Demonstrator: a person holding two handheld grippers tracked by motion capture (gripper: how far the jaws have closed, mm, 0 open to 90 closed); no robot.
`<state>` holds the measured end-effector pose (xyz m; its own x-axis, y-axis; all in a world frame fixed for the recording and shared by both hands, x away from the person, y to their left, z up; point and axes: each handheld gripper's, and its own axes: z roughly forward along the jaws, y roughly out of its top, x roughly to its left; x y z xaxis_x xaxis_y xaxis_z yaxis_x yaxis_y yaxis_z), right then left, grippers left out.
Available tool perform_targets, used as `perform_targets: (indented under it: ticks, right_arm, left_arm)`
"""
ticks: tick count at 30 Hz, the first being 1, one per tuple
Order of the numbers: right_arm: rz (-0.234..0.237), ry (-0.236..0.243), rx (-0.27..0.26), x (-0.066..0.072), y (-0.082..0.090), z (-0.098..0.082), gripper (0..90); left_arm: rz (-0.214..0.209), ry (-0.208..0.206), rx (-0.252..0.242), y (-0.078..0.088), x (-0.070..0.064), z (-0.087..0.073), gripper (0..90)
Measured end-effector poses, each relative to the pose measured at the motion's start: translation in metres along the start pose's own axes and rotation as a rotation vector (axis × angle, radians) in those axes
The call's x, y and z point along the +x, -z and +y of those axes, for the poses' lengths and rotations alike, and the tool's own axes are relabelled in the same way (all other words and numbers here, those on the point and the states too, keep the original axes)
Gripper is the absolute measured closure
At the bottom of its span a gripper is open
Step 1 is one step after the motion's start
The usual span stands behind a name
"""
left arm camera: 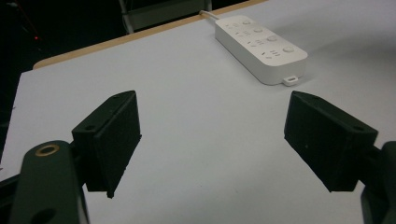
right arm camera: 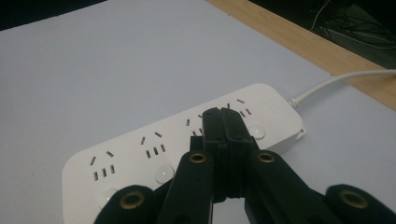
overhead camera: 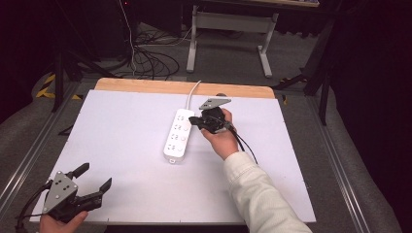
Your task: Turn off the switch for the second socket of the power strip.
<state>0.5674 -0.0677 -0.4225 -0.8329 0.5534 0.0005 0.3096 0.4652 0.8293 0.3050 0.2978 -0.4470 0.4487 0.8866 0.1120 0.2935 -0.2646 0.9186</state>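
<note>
Power strip [overhead camera: 178,135], centre frame on the surface [overhead camera: 121,145]: judged rigid, light, smooth plastic; grip across long sides; right claw [overhead camera: 196,121] clenched empty over a switch, left claw [overhead camera: 94,177] released.

A white power strip [overhead camera: 177,136] lies flat on the white surface [overhead camera: 121,145], sockets and round buttons facing up, its white cord [overhead camera: 193,92] running off the far edge.

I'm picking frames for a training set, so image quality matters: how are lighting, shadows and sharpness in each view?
High view: table sheet evenly lit, surroundings fall dark, slightly soft. Left gripper view: power strip reasonably sharp, near jaws of the left hand-held gripper dark and soft. Right gripper view: shut right hand-held gripper hides part of the strip; no harsh glare.
</note>
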Motion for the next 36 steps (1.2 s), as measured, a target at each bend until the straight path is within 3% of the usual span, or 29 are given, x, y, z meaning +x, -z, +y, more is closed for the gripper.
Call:
perform_targets:
  ticks: [15,36]
  right_arm:
    - [-0.008,0.009,0.021,-0.002,-0.027,-0.011,90.0]
    - [-0.012,-0.01,0.053,0.0,-0.044,-0.02,90.0]
  left_arm:
    - [0.002,0.0,0.002,0.0,0.0,0.0,18.9]
    - [-0.001,-0.001,-0.004,0.0,0.001,0.0,18.9]
